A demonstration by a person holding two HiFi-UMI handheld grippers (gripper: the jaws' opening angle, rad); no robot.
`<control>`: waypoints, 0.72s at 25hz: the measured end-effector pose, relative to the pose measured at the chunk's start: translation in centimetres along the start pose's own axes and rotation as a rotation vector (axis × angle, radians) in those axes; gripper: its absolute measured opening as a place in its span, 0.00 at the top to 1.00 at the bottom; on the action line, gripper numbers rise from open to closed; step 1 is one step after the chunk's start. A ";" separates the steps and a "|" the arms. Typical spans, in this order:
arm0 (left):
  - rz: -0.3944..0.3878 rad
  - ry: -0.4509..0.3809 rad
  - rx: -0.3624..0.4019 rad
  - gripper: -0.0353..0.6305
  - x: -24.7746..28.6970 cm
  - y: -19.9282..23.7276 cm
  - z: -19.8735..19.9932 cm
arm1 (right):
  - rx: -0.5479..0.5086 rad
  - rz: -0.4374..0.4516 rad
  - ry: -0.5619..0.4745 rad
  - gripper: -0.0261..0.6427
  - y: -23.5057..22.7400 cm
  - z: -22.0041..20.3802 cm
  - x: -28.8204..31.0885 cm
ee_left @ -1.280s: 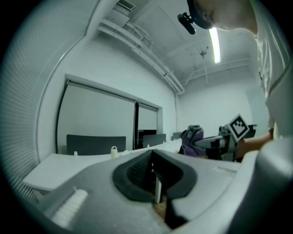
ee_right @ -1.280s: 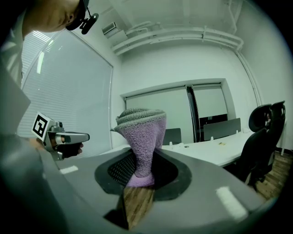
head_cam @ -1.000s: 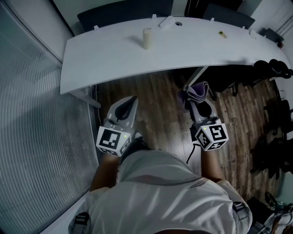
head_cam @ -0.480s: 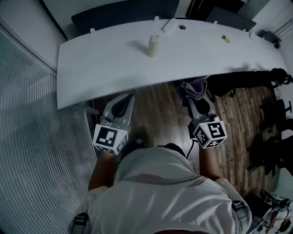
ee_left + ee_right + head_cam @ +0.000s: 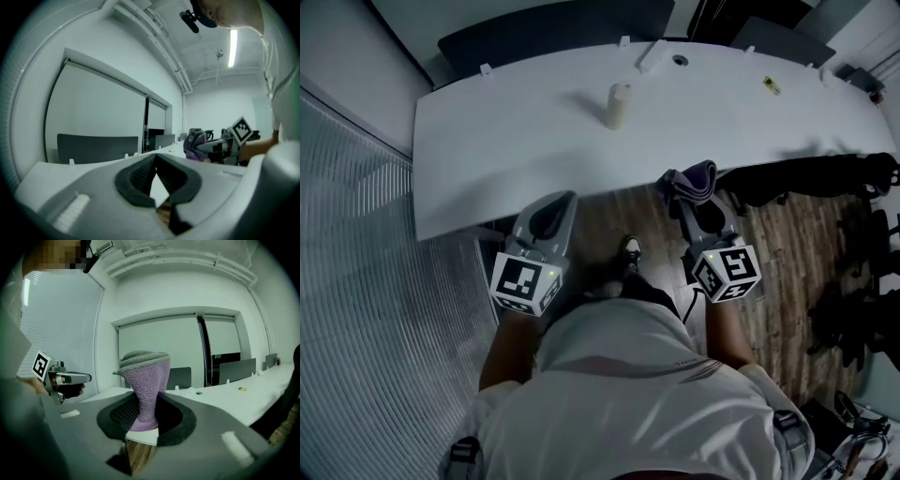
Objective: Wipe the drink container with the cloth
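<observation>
A pale, cream drink container stands upright on the long white table, toward its far side. My right gripper is shut on a folded purple cloth at the table's near edge; the cloth sticks up from between its jaws. My left gripper is shut with nothing in it, its tip at the table's near edge, left of the right one. Both grippers are well short of the container.
Dark chairs line the table's far side. A white block and a small round port lie behind the container, a small yellow item to the right. A ribbed glass wall runs along the left. Wooden floor shows below.
The person has stepped toward the table. Both grippers now reach its near edge, where a second ago they hung over the floor. The cloth stays held.
</observation>
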State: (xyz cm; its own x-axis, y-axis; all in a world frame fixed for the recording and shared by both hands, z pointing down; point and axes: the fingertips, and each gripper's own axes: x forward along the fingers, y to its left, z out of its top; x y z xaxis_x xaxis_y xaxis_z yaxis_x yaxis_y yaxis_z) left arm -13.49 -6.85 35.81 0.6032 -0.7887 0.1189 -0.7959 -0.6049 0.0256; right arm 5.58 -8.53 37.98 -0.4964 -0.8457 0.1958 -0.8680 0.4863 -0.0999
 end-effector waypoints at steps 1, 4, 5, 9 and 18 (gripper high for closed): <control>0.003 0.005 0.001 0.94 0.9 0.3 0.0 | 0.005 0.007 0.003 0.81 -0.7 -0.2 0.9; 0.018 0.023 0.003 0.94 3.9 1.6 0.0 | 0.015 0.040 0.003 0.81 -2.7 -0.1 4.1; 0.024 0.025 0.009 0.94 5.1 2.1 0.2 | 0.017 0.052 0.002 0.81 -3.5 0.1 5.3; 0.059 0.041 0.015 0.94 9.7 3.7 1.2 | 0.037 0.104 0.001 0.81 -7.1 1.0 9.6; 0.165 0.135 -0.015 0.94 19.5 7.4 1.1 | 0.049 0.255 0.097 0.81 -12.5 -0.1 16.9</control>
State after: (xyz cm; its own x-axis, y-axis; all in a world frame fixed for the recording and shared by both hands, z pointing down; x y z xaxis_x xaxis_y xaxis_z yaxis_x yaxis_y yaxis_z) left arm -7.61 -26.83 37.23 0.4526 -0.8546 0.2546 -0.8847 -0.4660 0.0089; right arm 8.07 -28.91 42.66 -0.6979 -0.6712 0.2500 -0.7156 0.6678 -0.2049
